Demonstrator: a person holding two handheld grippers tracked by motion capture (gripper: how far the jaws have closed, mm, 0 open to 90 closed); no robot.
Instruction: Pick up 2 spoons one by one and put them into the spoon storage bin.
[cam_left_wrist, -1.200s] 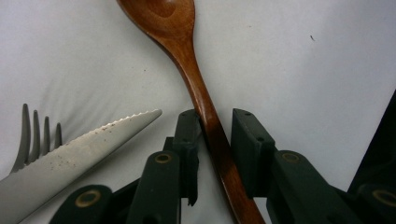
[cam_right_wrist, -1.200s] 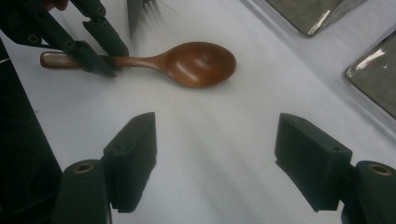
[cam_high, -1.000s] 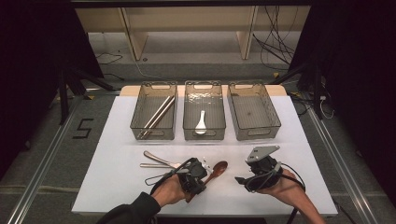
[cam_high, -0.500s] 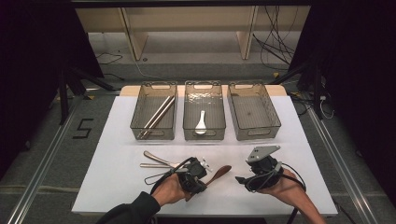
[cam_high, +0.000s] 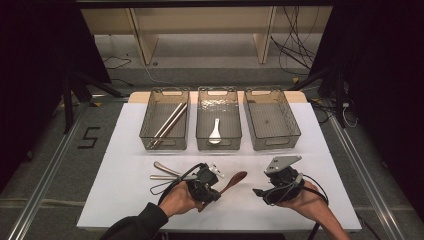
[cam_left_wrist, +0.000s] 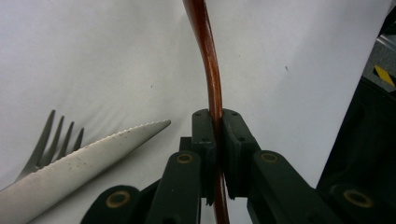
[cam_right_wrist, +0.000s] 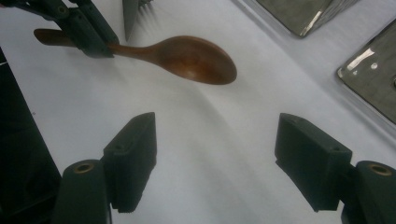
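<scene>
A brown wooden spoon (cam_high: 236, 178) is held by its handle (cam_left_wrist: 208, 60) near the table's front edge. My left gripper (cam_left_wrist: 215, 126) is shut on it, the pads pressed to both sides of the handle. In the right gripper view the spoon's bowl (cam_right_wrist: 187, 57) hangs just above the white table top with a shadow under it. My left gripper (cam_high: 214, 185) points right toward my right gripper (cam_high: 257, 191). My right gripper (cam_right_wrist: 215, 154) stands open with nothing between its pads, a short way from the bowl.
A serrated knife (cam_left_wrist: 84, 161) and a fork (cam_left_wrist: 51, 135) lie left of the left gripper. At the back stand three clear trays: the left (cam_high: 164, 91) holds metal chopsticks (cam_high: 167, 124), the middle (cam_high: 218, 90) a white spoon (cam_high: 215, 131), the right (cam_high: 272, 92) nothing.
The spoon's bowl has come up slightly off the table in the left gripper's hold. The right gripper has kept still.
</scene>
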